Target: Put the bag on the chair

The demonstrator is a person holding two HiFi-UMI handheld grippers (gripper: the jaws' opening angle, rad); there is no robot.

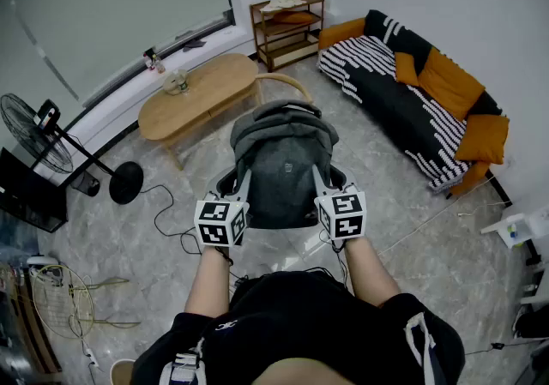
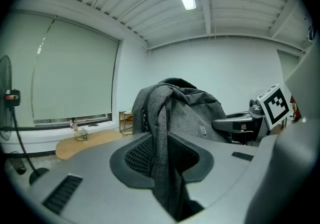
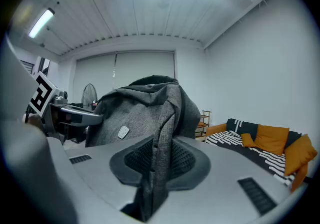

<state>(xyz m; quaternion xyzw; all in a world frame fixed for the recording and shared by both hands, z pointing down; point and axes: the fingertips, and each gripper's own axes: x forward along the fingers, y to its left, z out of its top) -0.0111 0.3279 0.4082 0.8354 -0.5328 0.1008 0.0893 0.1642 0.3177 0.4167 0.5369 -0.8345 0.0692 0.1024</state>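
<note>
A grey backpack point(image 1: 279, 160) hangs in front of me, held up by both grippers. My left gripper point(image 1: 243, 179) is shut on the bag's left strap point(image 2: 162, 133), which runs down between its pads. My right gripper point(image 1: 322, 176) is shut on the right strap point(image 3: 162, 133) in the same way. In the left gripper view the bag's body point(image 2: 195, 113) rises behind the jaws, and the right gripper view shows it too point(image 3: 130, 113). The curved wooden back of the chair point(image 1: 281, 80) shows just beyond the bag's top. The bag hides the chair's seat.
An oval wooden coffee table point(image 1: 202, 92) stands to the far left of the chair. A standing fan point(image 1: 51, 135) and floor cables point(image 1: 167, 212) lie at the left. A striped sofa with orange cushions point(image 1: 412, 92) is at the right, and a wooden shelf point(image 1: 287, 23) at the back.
</note>
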